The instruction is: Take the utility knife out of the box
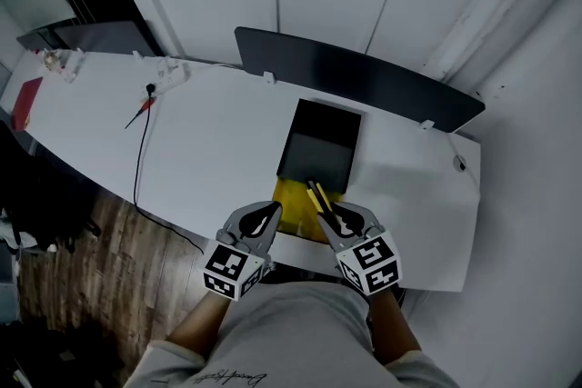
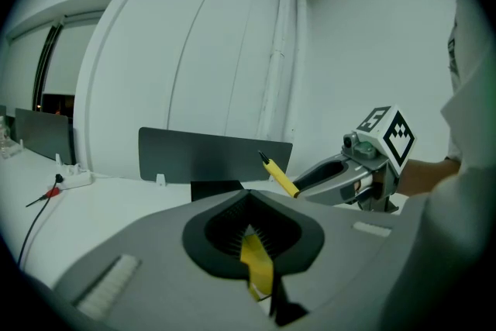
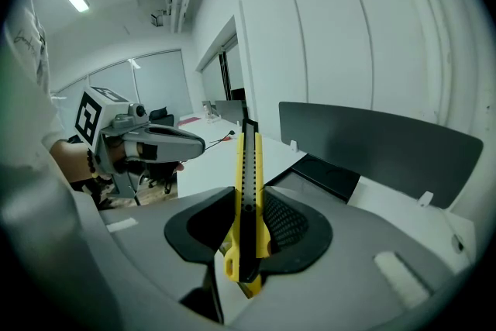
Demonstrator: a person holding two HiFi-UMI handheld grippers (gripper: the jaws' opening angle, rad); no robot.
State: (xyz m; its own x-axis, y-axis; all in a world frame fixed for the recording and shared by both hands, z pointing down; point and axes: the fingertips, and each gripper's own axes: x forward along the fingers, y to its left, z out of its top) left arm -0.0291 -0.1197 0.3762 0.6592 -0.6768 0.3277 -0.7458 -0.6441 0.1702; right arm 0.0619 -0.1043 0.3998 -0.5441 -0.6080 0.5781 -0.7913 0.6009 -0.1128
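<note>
A yellow utility knife [image 1: 317, 196] with a black slider is clamped in my right gripper [image 1: 326, 212], tip pointing up and away, lifted just above the box. In the right gripper view the knife [image 3: 248, 198] stands upright between the closed jaws. The box is a black sleeve [image 1: 318, 145] with a yellow inner tray [image 1: 293, 221] sticking out toward me. My left gripper [image 1: 271, 213] is at the tray's left edge, shut on a yellow strip of it [image 2: 256, 263]. From the left gripper view the knife [image 2: 279, 175] pokes out of the right gripper [image 2: 341, 174].
A dark divider panel [image 1: 355, 68] runs along the table's back. A black cable and a red-handled tool [image 1: 141, 109] lie at the left, with a white power strip [image 1: 168, 68] and a red item [image 1: 27, 100] beyond. The table's front edge is just under both grippers.
</note>
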